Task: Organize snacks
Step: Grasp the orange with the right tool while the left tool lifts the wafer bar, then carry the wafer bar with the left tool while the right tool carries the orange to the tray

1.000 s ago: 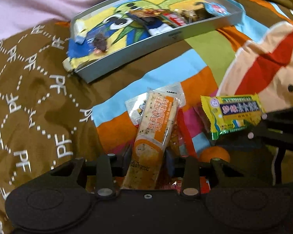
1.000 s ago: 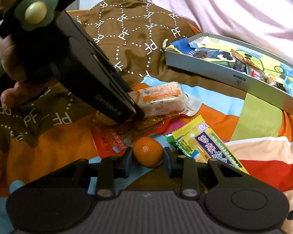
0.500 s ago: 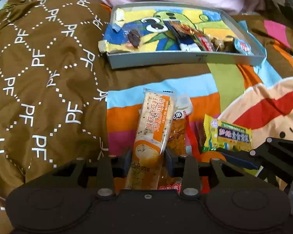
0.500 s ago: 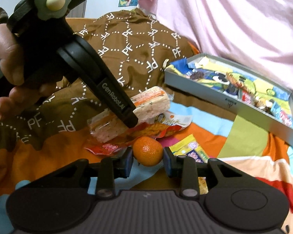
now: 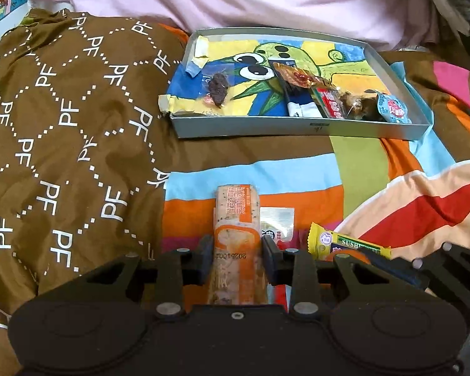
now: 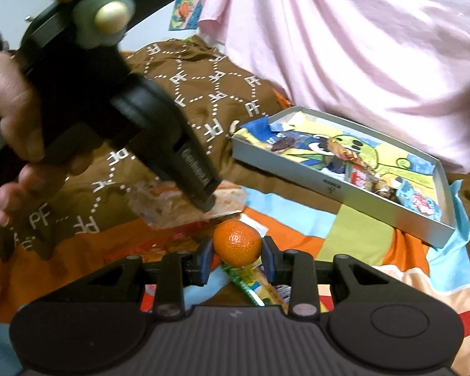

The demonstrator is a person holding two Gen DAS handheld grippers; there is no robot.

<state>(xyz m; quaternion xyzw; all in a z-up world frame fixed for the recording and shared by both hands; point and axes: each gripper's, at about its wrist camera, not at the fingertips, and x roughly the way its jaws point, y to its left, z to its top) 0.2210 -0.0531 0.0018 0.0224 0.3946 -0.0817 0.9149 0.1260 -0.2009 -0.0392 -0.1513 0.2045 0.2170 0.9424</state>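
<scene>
A brown blanket [image 5: 62,131] printed with white "PF" letters covered the left of the bed, and a striped sheet [image 5: 360,169] in blue, orange and green lay to its right. The left gripper [image 5: 236,258] had its jaws closed on an orange-and-white bar [image 5: 236,219], which stood lengthwise between them and pointed toward the tray [image 5: 297,128]. In the right wrist view the bar [image 6: 185,203] hung clear of the bed, above a red wrapper [image 6: 172,241]. A clear packet [image 5: 279,219] lay just right of the bar on the sheet. Farther back, the grey tray sat on the bed before a pink cloth [image 5: 266,0], with a cartoon drawing lining its floor. A dark snack [image 5: 217,89] lay in its left part; several wrapped snacks [image 5: 329,100] were bunched toward its right end, a blue-topped cup [image 5: 393,111] at the far right. A yellow packet [image 5: 347,244] lay on the sheet near the right gripper [image 6: 236,257]. That gripper's jaws were closed on an orange [image 6: 236,247], held above the yellow packet [image 6: 260,288].
</scene>
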